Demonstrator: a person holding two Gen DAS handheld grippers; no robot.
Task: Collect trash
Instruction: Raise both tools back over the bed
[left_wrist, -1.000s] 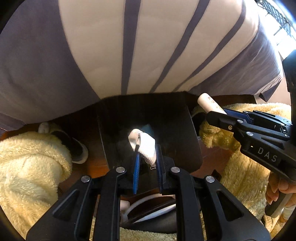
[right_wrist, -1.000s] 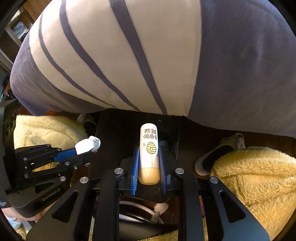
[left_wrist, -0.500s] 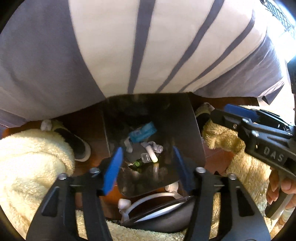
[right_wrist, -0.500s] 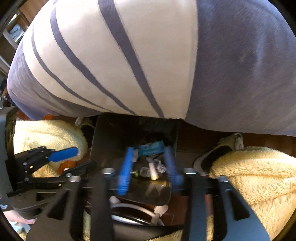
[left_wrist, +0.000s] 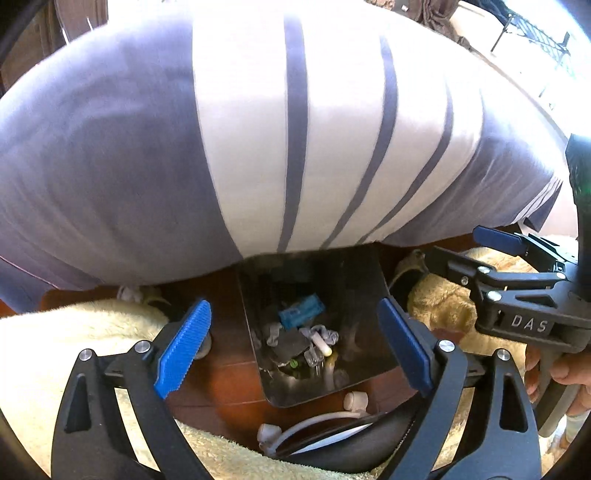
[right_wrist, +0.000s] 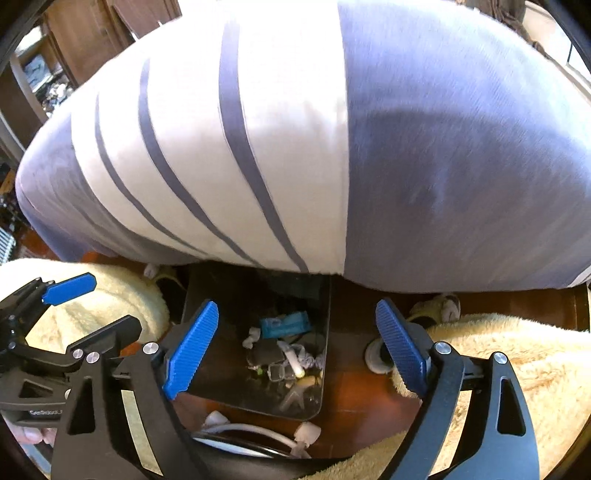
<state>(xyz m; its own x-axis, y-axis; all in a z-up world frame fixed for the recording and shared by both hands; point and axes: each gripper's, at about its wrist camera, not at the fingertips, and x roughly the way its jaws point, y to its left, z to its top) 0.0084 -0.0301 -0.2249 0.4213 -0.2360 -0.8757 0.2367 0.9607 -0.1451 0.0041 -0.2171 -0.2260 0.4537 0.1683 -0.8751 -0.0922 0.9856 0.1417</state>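
Nearest to the cameras, a fluffy cream fabric (left_wrist: 44, 354) lies on both sides, and a white cable (right_wrist: 251, 430) curls on the wooden floor (left_wrist: 225, 376) between them. The left gripper (left_wrist: 295, 347) has just been opening; its blue pads stand wide apart with nothing between them. The right gripper (right_wrist: 295, 347) has also just been opening and is likewise empty. Both hang over a dark trash bin (left_wrist: 365, 295) that stands on the floor. Inside the bin lie the trash pieces: a blue packet (left_wrist: 301, 314), a white lip balm tube (left_wrist: 320, 345) and crumpled white paper (right_wrist: 253, 336). Behind the bin, a large striped cushion (left_wrist: 258, 147), white and grey-purple, fills the far part of both views.
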